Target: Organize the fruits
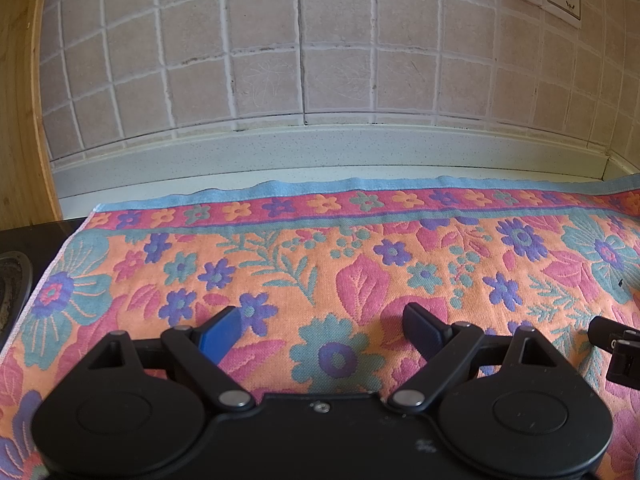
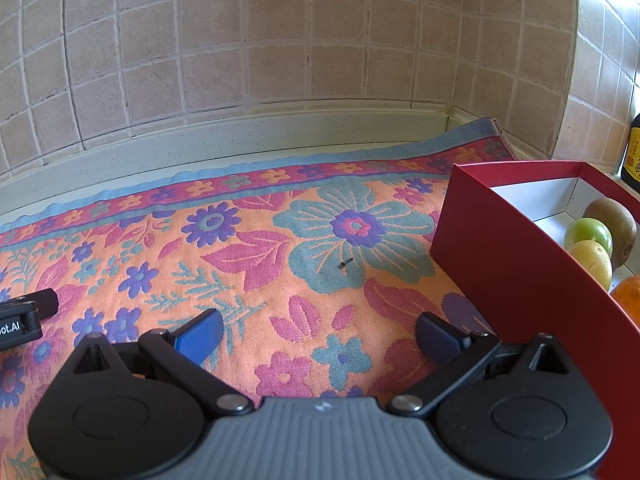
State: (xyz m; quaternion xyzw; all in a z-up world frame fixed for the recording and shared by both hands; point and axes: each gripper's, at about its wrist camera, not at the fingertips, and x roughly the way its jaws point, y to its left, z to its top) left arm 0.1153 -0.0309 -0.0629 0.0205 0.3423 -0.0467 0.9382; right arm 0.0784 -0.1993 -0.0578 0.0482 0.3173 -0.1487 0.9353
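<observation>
A red box [image 2: 516, 264] with a white inside stands on the flowered cloth [image 2: 256, 248] at the right of the right wrist view. In it lie a kiwi [image 2: 614, 226], a green apple [image 2: 590, 232], a yellow lemon [image 2: 592, 262] and an orange [image 2: 628, 296]. My right gripper [image 2: 320, 336] is open and empty, low over the cloth, just left of the box. My left gripper [image 1: 324, 334] is open and empty over the cloth [image 1: 320, 248]. No fruit shows in the left wrist view.
A tiled wall [image 1: 300, 60] and a pale counter ledge [image 1: 280, 152] lie behind the cloth. A wooden panel [image 1: 20, 100] and a dark stove edge [image 1: 16, 264] are at the left. A dark bottle [image 2: 634, 152] stands behind the box. The other gripper [image 2: 24, 316] shows at the left edge.
</observation>
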